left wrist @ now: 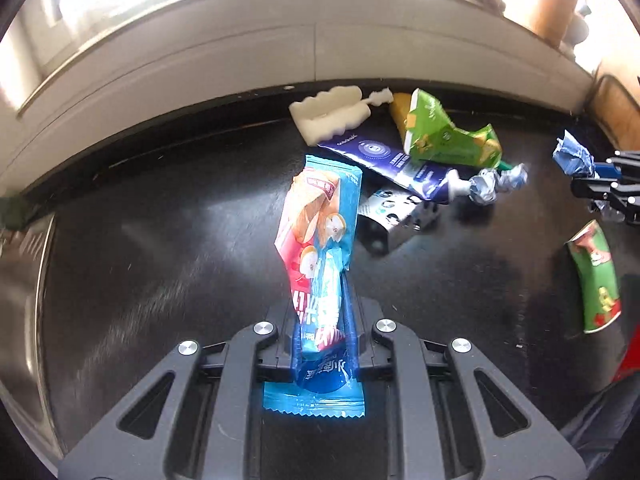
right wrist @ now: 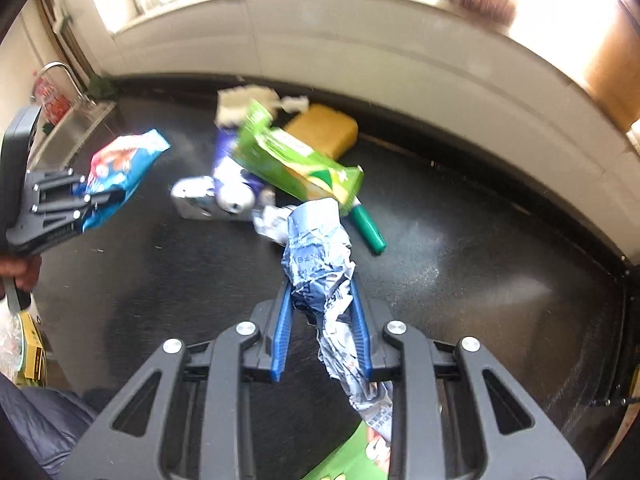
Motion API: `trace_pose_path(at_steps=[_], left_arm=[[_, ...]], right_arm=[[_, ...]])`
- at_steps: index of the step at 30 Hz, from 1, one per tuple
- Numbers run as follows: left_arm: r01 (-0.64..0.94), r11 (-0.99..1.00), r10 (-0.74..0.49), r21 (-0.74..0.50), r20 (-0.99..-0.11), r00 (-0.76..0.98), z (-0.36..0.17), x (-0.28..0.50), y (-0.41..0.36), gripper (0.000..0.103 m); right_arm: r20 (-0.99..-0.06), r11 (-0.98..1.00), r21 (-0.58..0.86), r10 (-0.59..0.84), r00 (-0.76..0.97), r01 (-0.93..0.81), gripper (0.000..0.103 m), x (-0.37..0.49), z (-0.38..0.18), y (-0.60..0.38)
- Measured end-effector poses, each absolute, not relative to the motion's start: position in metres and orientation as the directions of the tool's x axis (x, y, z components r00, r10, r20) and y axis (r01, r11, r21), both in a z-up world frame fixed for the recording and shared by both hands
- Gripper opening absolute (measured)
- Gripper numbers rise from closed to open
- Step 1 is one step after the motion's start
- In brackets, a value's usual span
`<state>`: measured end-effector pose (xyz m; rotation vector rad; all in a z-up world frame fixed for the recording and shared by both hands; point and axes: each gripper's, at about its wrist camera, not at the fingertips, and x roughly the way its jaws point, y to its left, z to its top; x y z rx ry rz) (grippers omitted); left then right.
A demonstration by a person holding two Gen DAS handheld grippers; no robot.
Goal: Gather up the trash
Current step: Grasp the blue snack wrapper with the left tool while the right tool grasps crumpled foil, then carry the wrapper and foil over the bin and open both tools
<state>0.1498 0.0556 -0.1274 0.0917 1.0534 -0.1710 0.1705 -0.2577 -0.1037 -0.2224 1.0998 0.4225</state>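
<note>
The collecting is under way but far from finished, as no bin or bag shows clearly in either view. Each hand has one piece of trash. The left gripper (left wrist: 322, 300) has its jaws clamped on a blue and red snack wrapper (left wrist: 320, 236), a flat glossy sachet with fruit printed on it that stands up out of the jaws, its crimped end trailing back over the gripper body. The right gripper (right wrist: 322, 300) has its jaws closed on a crumpled blue-and-white wrapper (right wrist: 316, 256), a thin foil-like sheet wadded into a loose twist that hangs down behind the jaws. Both pieces appear lifted clear of the dark surface (left wrist: 160, 240). Left lying on it, in a heap near the back wall, are a white foam piece (left wrist: 332, 114), a dark blue flat pack (left wrist: 384, 160) beneath a green snack bag (left wrist: 440, 136), a yellow sponge-like block (right wrist: 324, 130), a silver printed pouch (left wrist: 392, 216), another crumpled foil ball (left wrist: 496, 184) and a green marker-like tube (right wrist: 368, 228). A green and red wrapper (left wrist: 596, 280) lies apart, nearer the right hand. So most of the litter is judged yet to be gathered.
</note>
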Motion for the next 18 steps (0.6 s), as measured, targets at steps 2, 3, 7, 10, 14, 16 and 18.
trace_pose_path(at_steps=[2, 3, 7, 10, 14, 16, 18], left_arm=[[0.156, 0.988, -0.089, -0.013, -0.866, 0.492, -0.117, 0.13, 0.054, 0.016], [0.141, 0.99, -0.086, -0.018, -0.864, 0.496, -0.111, 0.118, 0.052, 0.016], [0.112, 0.993, -0.091, -0.04, -0.862, 0.499, -0.099, 0.085, 0.039, 0.016], [0.107, 0.994, -0.083, -0.033, -0.861, 0.502, -0.102, 0.064, 0.029, 0.016], [0.089, 0.996, -0.074, -0.033, -0.853, 0.517, -0.098, 0.052, 0.024, 0.016], [0.074, 0.997, -0.068, -0.034, -0.847, 0.527, -0.094, 0.048, 0.024, 0.016], [0.049, 0.998, -0.061, -0.041, -0.839, 0.541, -0.089, 0.042, 0.026, 0.016]], right_arm=[[-0.884, 0.896, 0.036, 0.234, 0.404, -0.442, 0.027, 0.155, -0.09, -0.253], [-0.88, 0.896, 0.033, 0.237, 0.412, -0.444, 0.027, 0.151, -0.087, -0.251], [-0.862, 0.895, 0.041, 0.256, 0.437, -0.444, 0.027, 0.128, -0.071, -0.248], [-0.855, 0.896, 0.043, 0.262, 0.447, -0.443, 0.027, 0.117, -0.067, -0.248], [-0.848, 0.888, 0.051, 0.28, 0.45, -0.456, 0.027, 0.106, -0.059, -0.247], [-0.842, 0.882, 0.05, 0.29, 0.454, -0.469, 0.027, 0.103, -0.054, -0.244], [-0.838, 0.873, 0.05, 0.301, 0.455, -0.485, 0.027, 0.101, -0.051, -0.238]])
